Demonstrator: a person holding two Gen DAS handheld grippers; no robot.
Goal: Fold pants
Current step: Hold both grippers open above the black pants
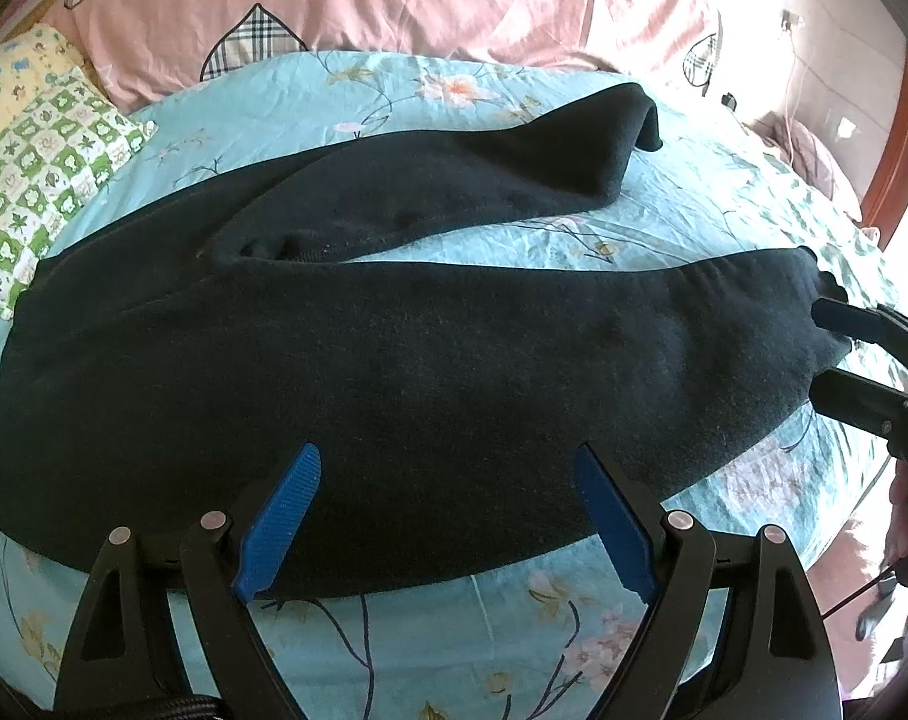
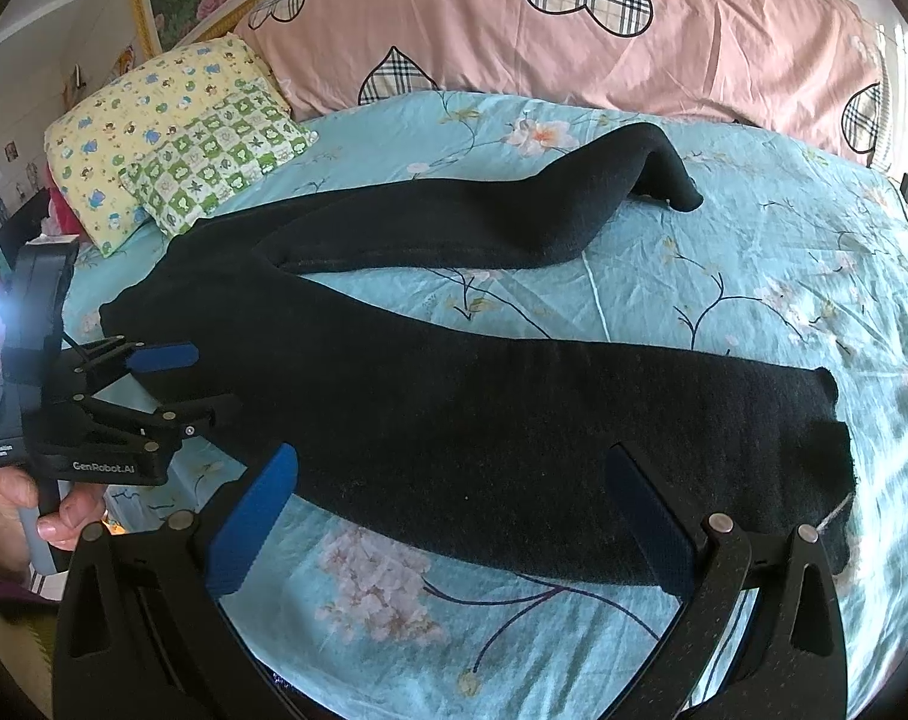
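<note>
Black pants (image 1: 394, 360) lie spread flat on the blue floral bed sheet (image 1: 514, 630), legs apart in a V, waist to the left. My left gripper (image 1: 448, 468) is open, its blue pads over the near edge of the near leg by the waist. My right gripper (image 2: 454, 474) is open over the near leg's lower part, close to the cuff (image 2: 826, 438). The right gripper also shows at the right edge of the left wrist view (image 1: 826, 348) by the cuff. The left gripper shows in the right wrist view (image 2: 196, 378), open beside the waist. The far leg (image 2: 544, 216) ends curled up.
A pink quilt with plaid hearts (image 2: 574, 30) lies along the head of the bed. Two pillows, yellow (image 2: 142, 120) and green checked (image 2: 214, 162), sit at the far left by the waistband. A wooden frame (image 1: 904, 138) stands at the right.
</note>
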